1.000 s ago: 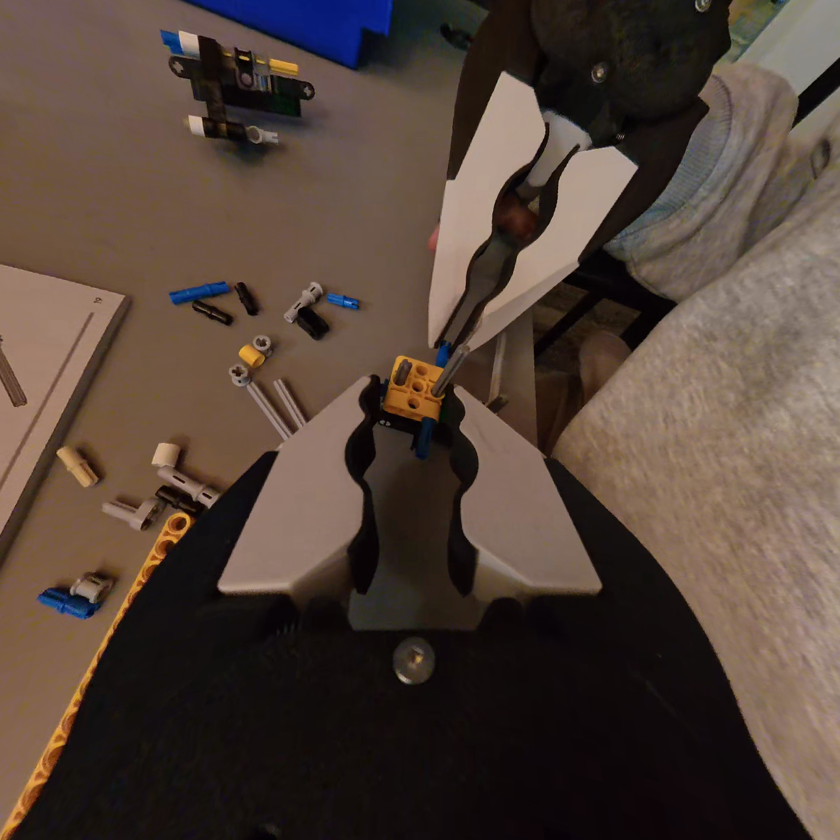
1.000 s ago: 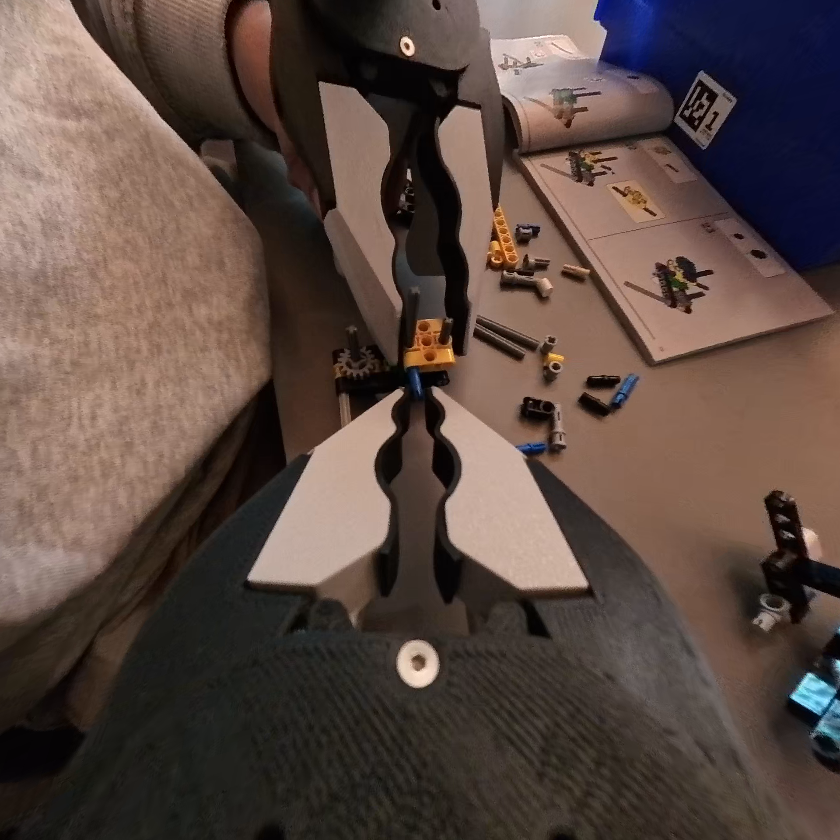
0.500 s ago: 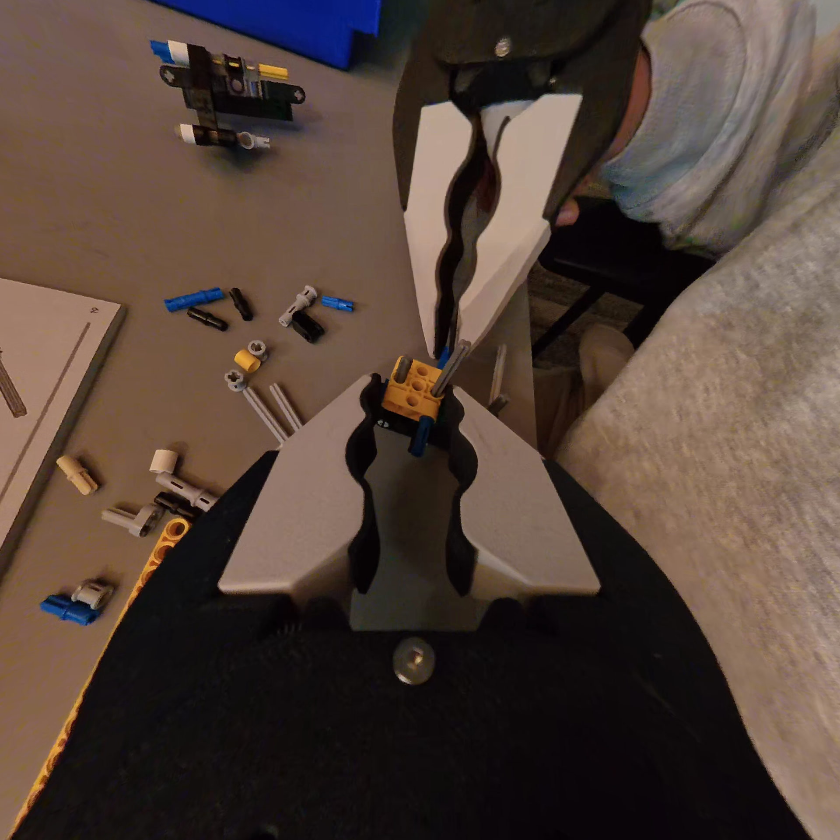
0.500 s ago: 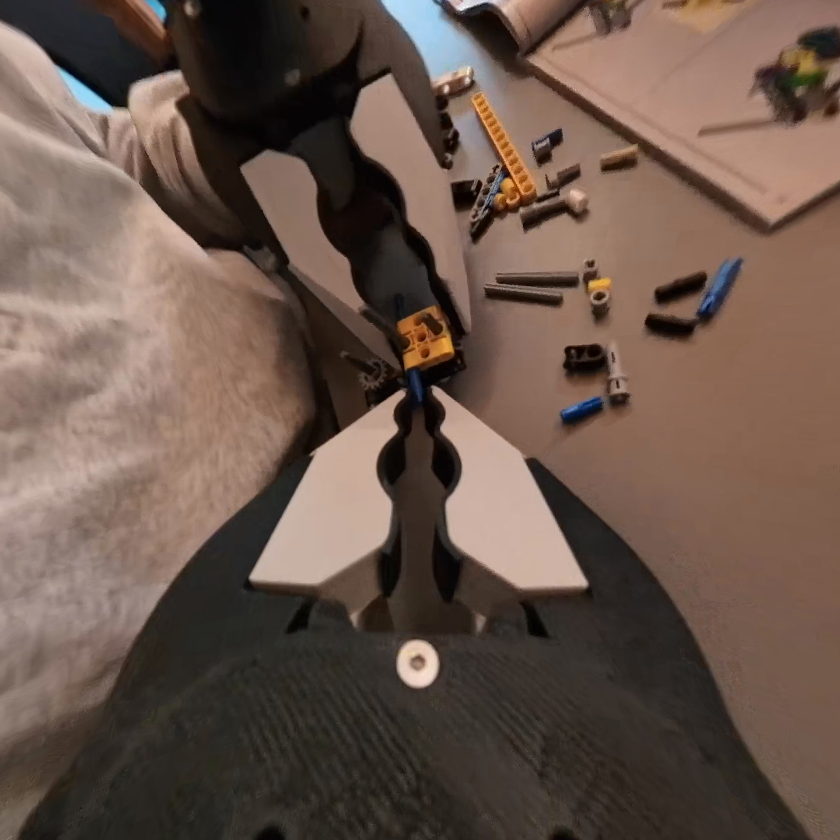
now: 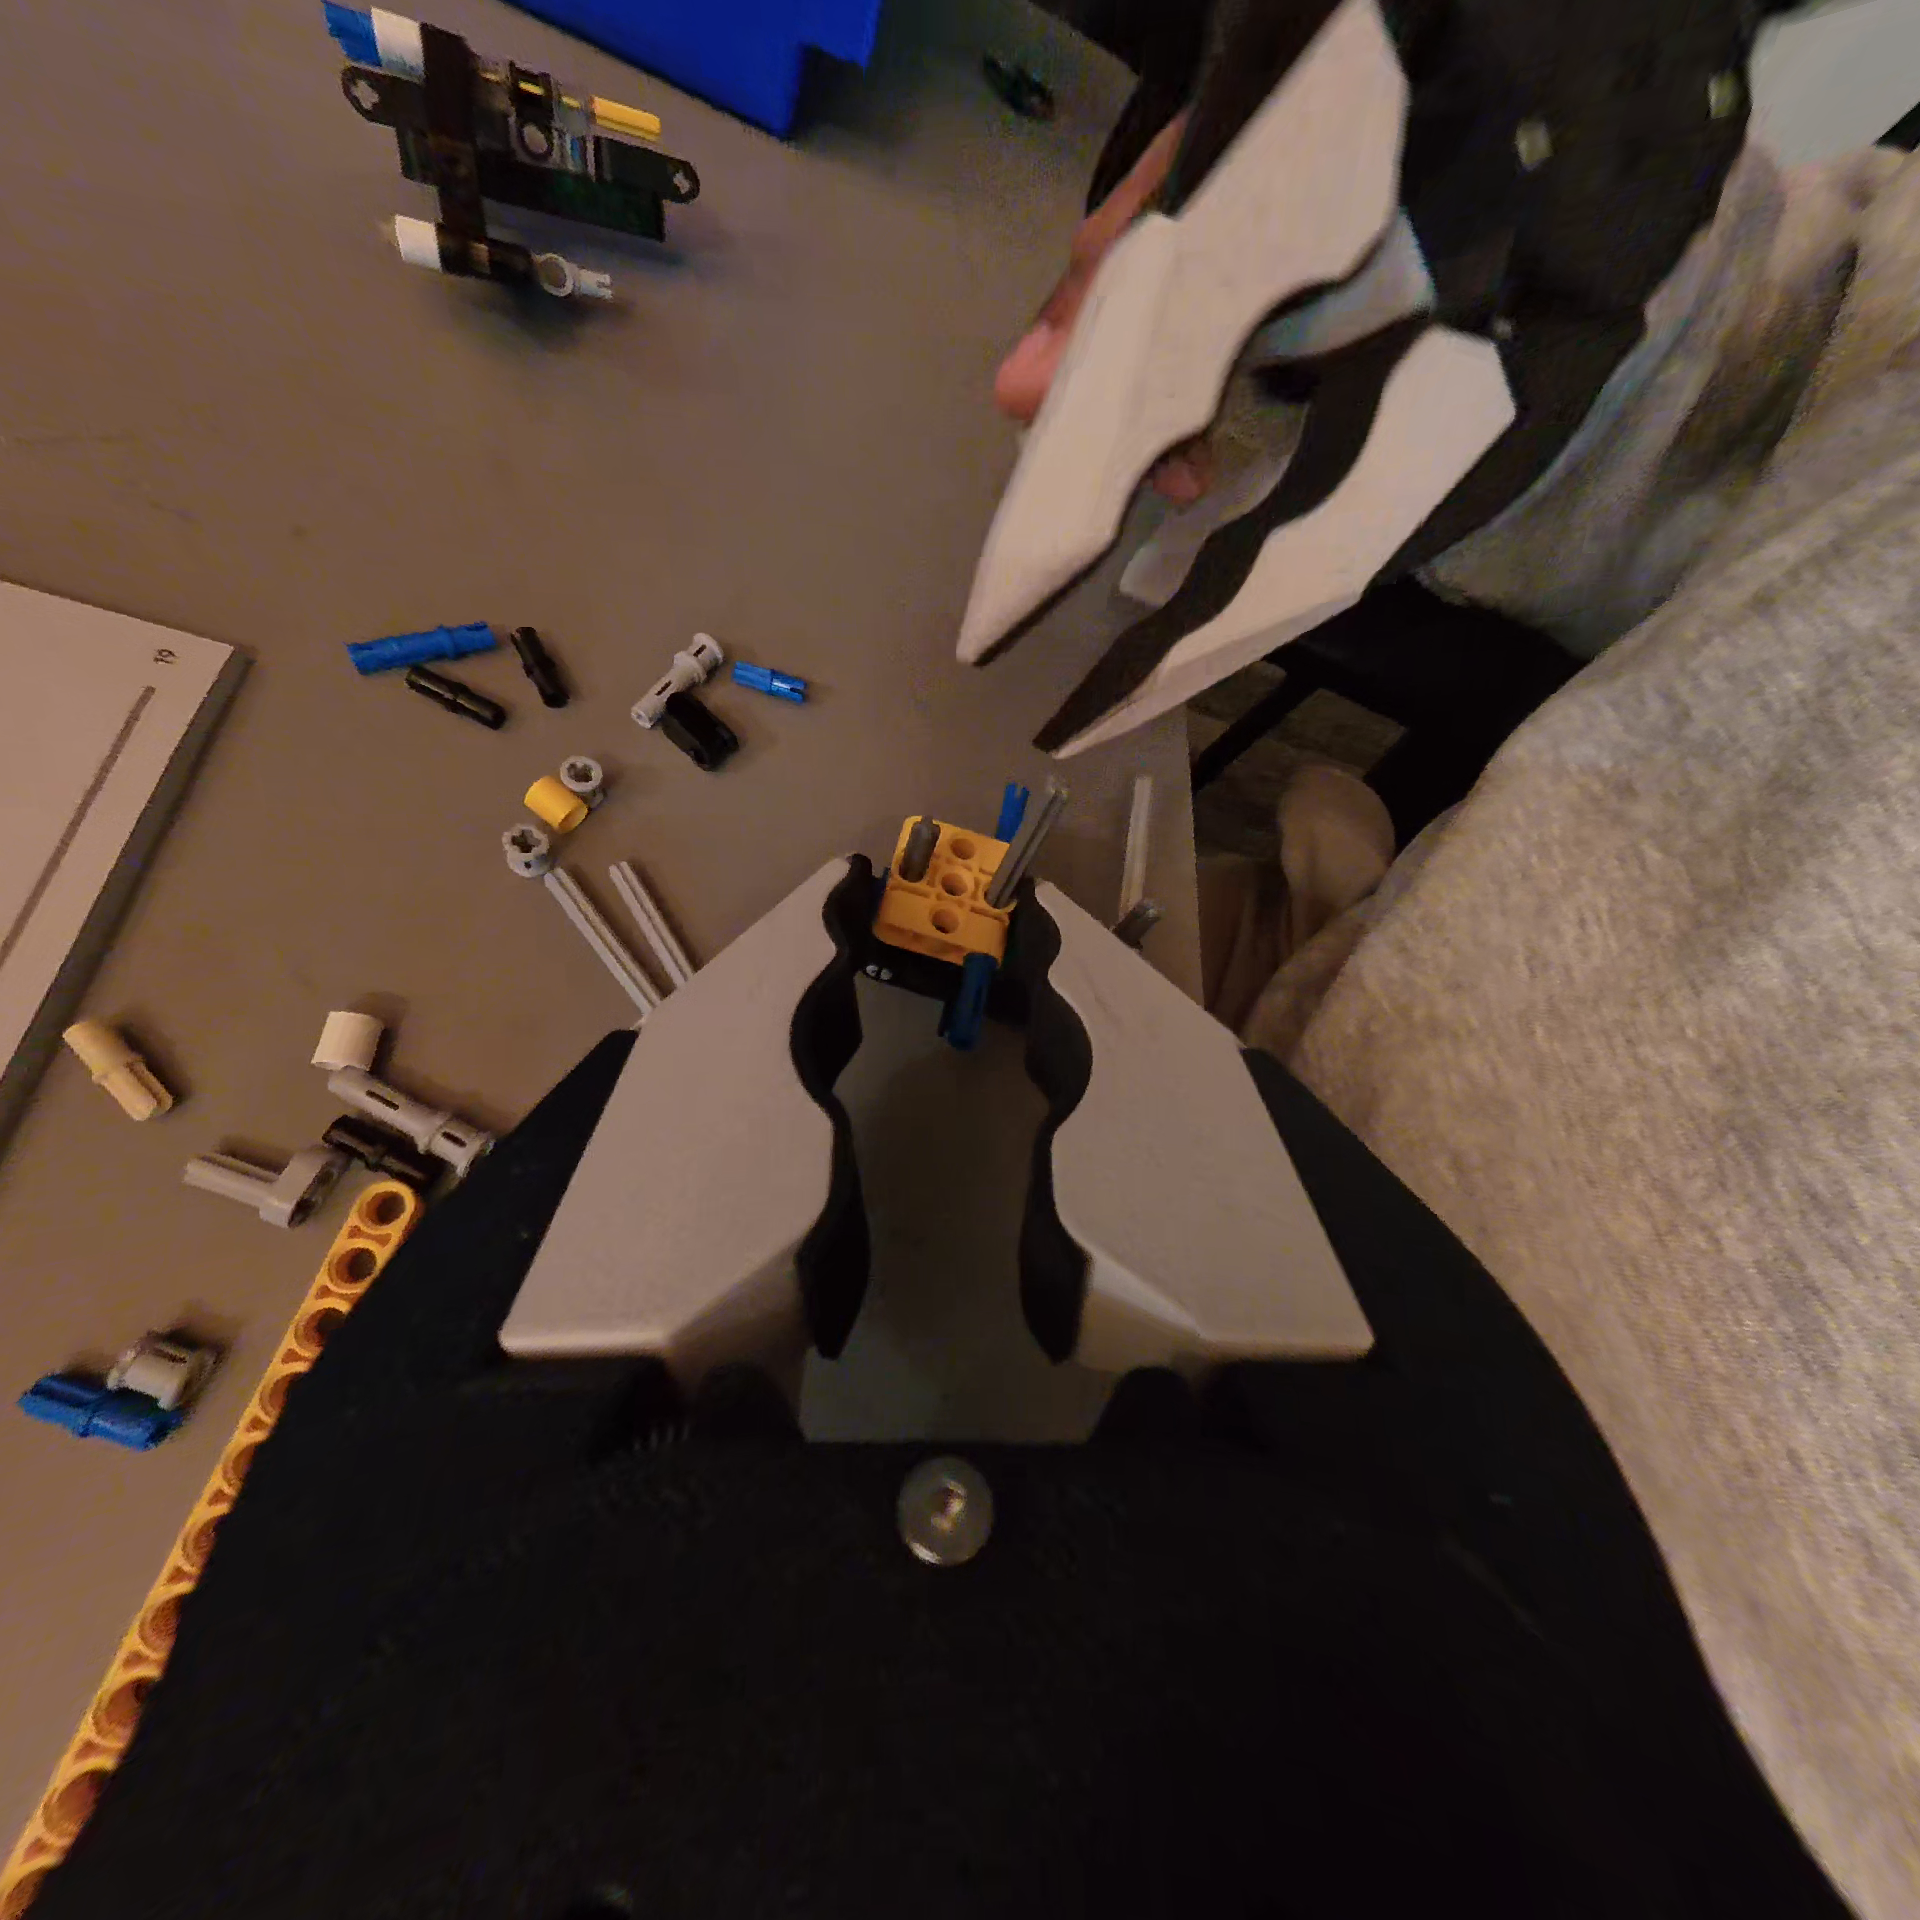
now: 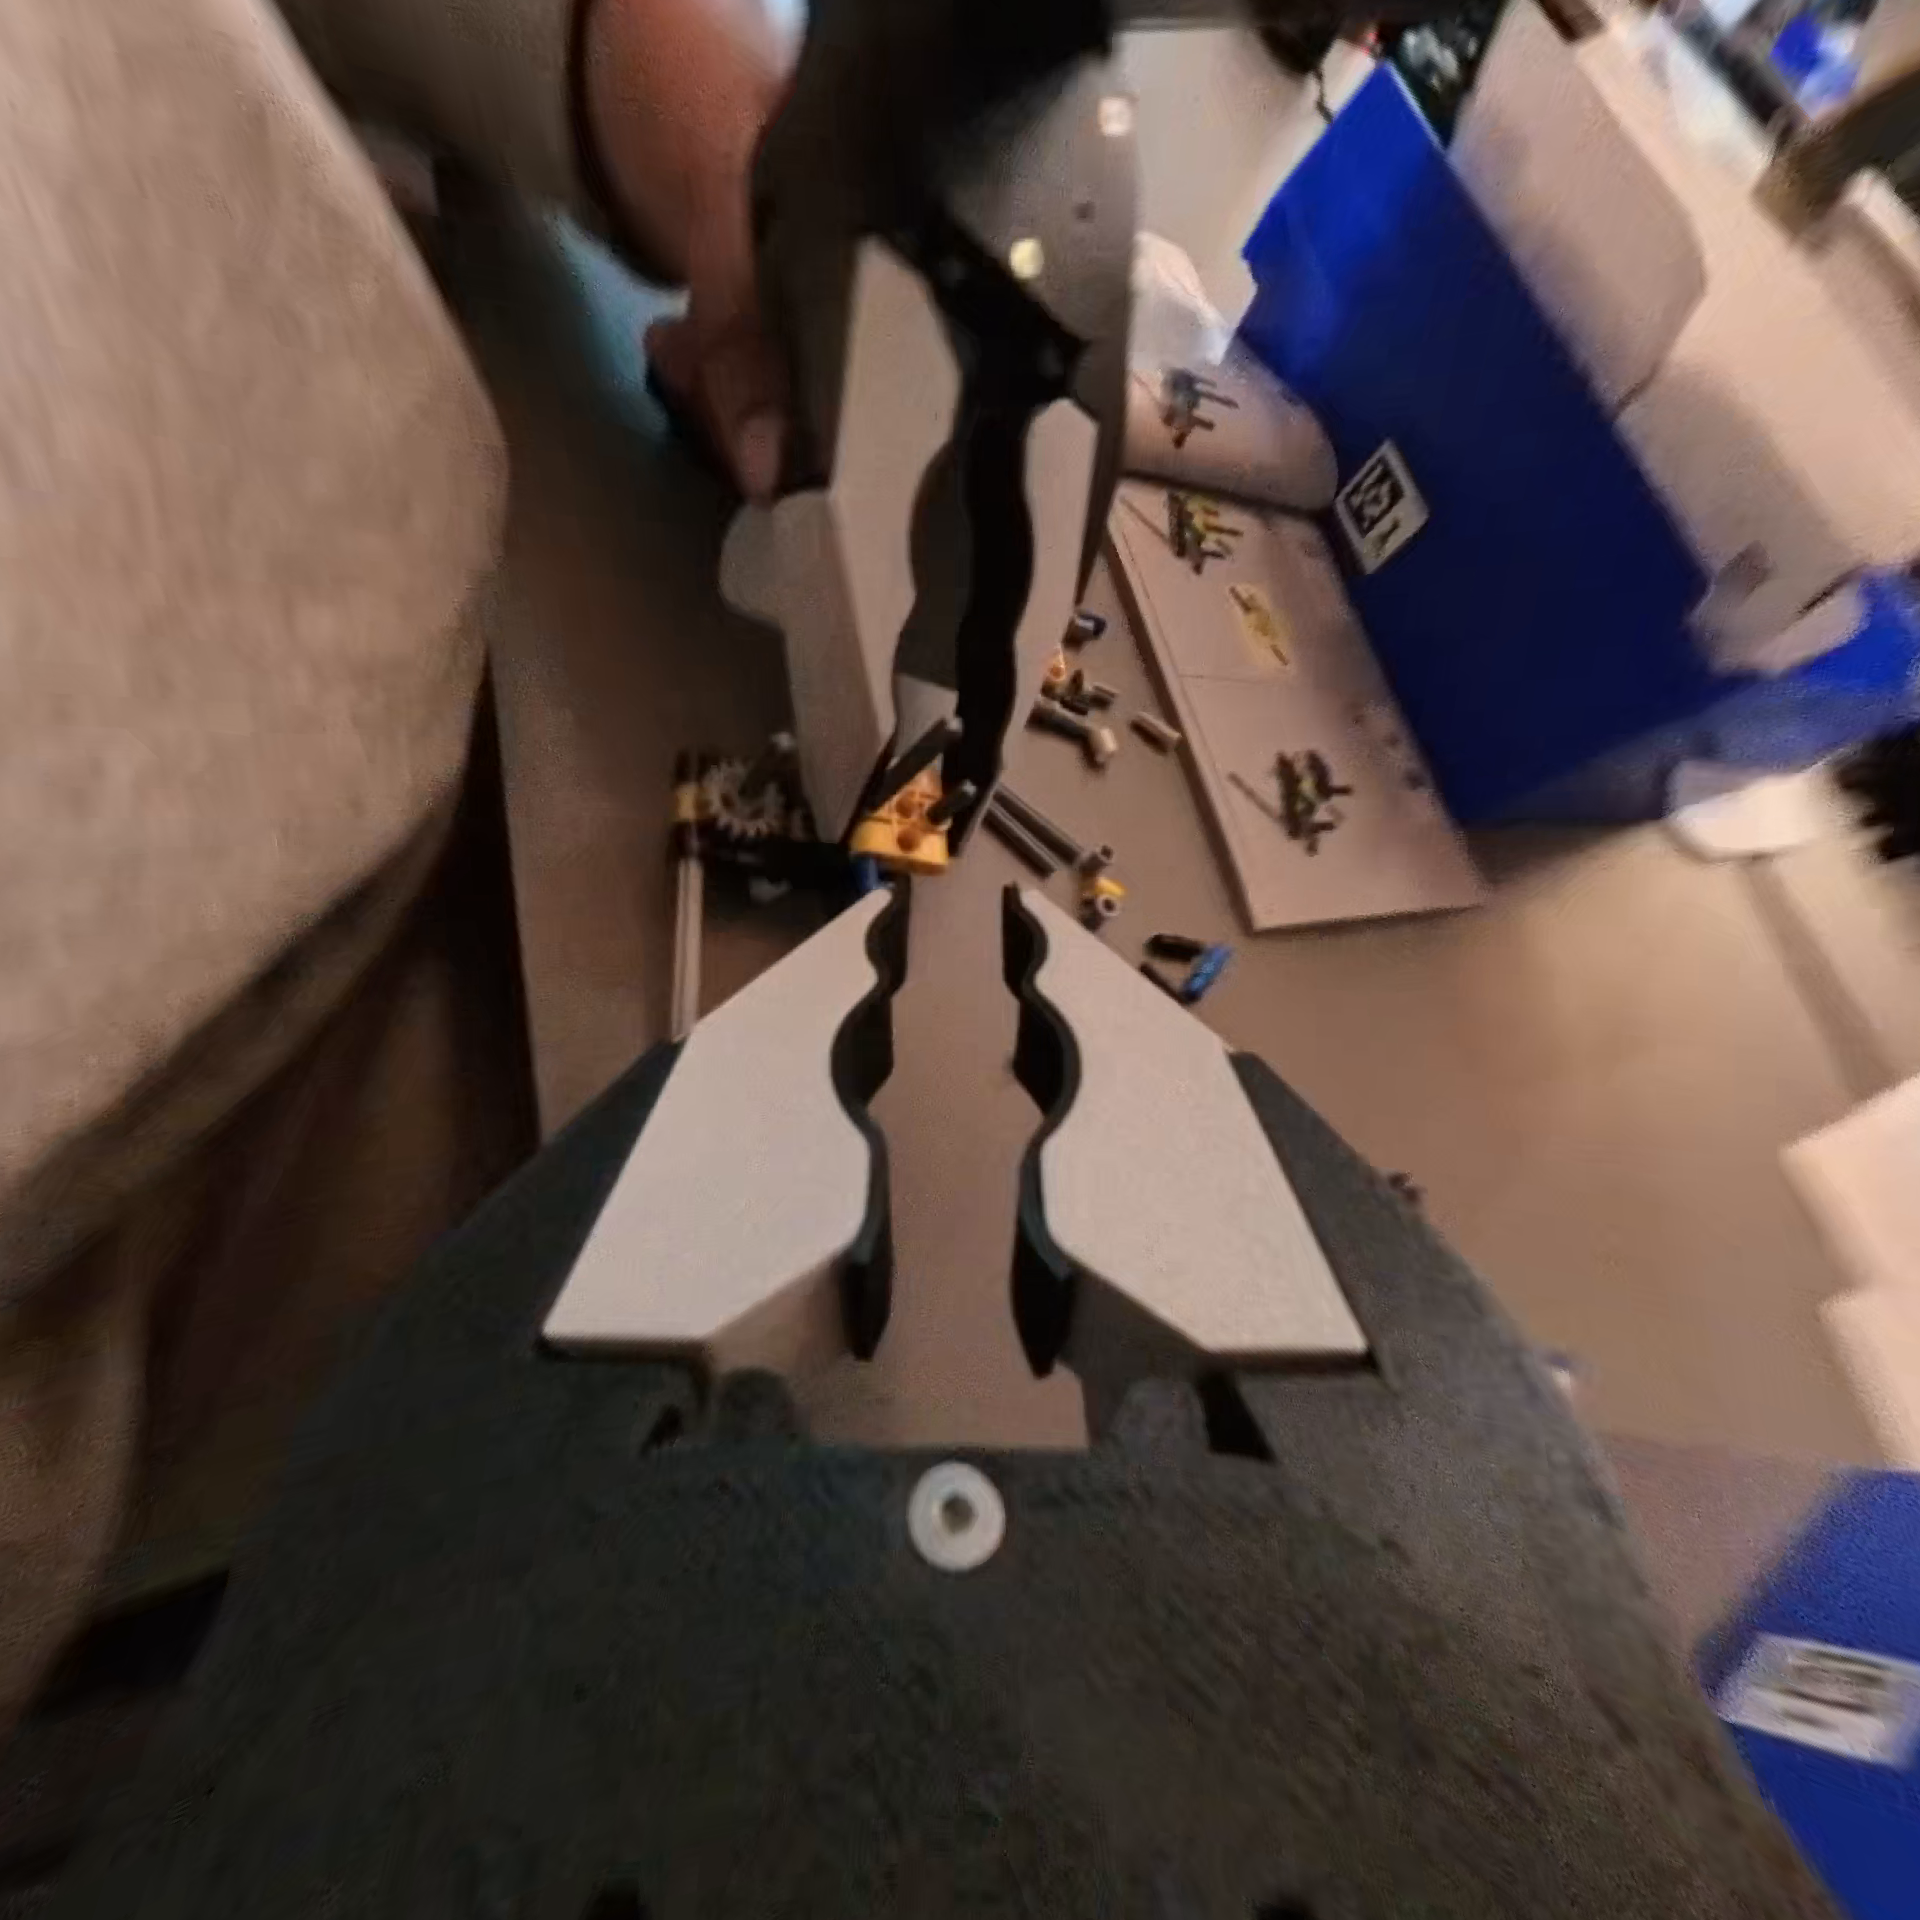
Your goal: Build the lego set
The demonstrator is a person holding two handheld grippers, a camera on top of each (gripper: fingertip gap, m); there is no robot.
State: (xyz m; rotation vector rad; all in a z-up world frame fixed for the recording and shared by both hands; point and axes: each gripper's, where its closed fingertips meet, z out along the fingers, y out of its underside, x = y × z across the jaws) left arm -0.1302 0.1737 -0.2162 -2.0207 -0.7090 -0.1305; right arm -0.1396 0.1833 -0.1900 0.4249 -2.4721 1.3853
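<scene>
My left gripper [image 5: 940,883] is shut on a small yellow lego block [image 5: 943,902] with a black part under it. A grey axle [image 5: 1023,842] and blue pins [image 5: 966,1000] stick out of the block. My right gripper [image 6: 948,894] is open and empty, a short way from the block [image 6: 902,831]. In the left wrist view the right gripper [image 5: 1013,696] hangs above and to the right of the block, jaws apart. In the right wrist view the left gripper [image 6: 935,800] holds the block from the far side.
Loose pins, connectors and two grey axles [image 5: 623,930] lie on the grey table. A long orange beam [image 5: 312,1340], an instruction booklet [image 6: 1299,748], a black sub-assembly [image 5: 509,156], a gear assembly [image 6: 738,821] and a blue bin [image 6: 1455,468] are around. A grey sleeve [image 5: 1610,1039] is close. Left and right tips are no more than a few centimetres apart. The black sub-assembly [image 5: 509,156] is about equally far from each gripper, around 20 centimetres.
My right gripper was shut at the block's blue pin. It has opened, let go and drawn back from the block. My left gripper still holds the block.
</scene>
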